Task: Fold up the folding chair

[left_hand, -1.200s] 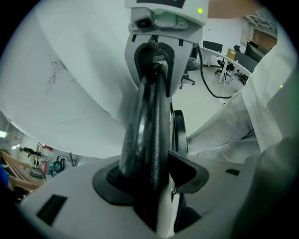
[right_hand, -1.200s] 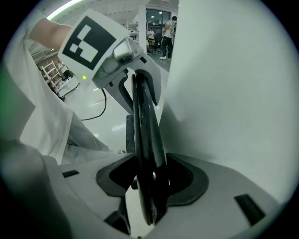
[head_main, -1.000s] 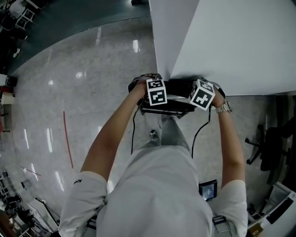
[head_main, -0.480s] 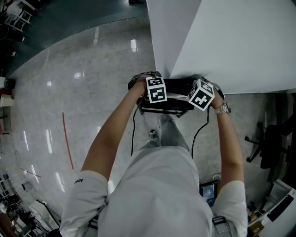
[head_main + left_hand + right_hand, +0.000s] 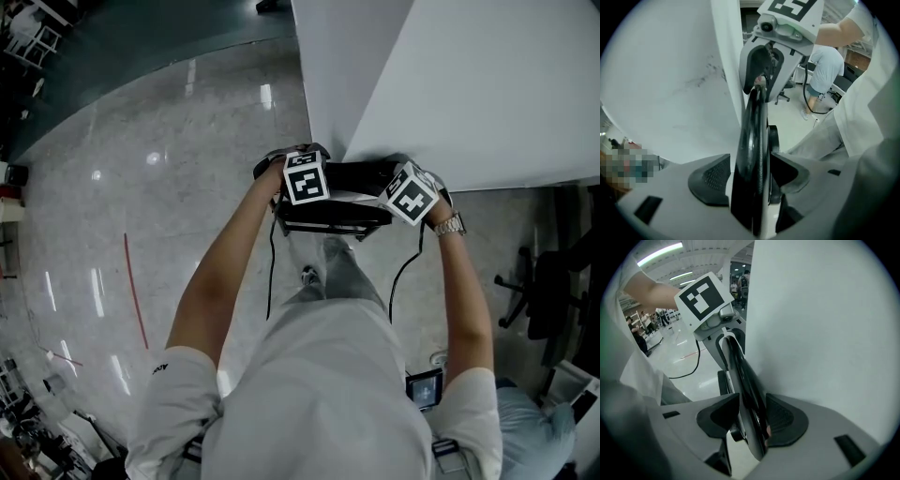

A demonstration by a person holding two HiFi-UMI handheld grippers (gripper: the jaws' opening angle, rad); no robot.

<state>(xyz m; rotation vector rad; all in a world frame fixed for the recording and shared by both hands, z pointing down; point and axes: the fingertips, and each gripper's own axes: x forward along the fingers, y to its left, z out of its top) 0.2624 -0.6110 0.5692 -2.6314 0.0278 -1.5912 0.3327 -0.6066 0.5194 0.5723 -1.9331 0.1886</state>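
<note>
Left tool (image 5: pixel 750 159) pinching folding chair (image 5: pixel 751 117) edge, right tool (image 5: pixel 753 399) gripping it, jaws opening

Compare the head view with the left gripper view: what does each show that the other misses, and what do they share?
Only the head view: a wristwatch on the person's right wrist and a red line on the floor. Only the left gripper view: the left gripper with its pads closed on an edge of the folding chair. Both: the black folding chair and the white wall beside it.
</note>
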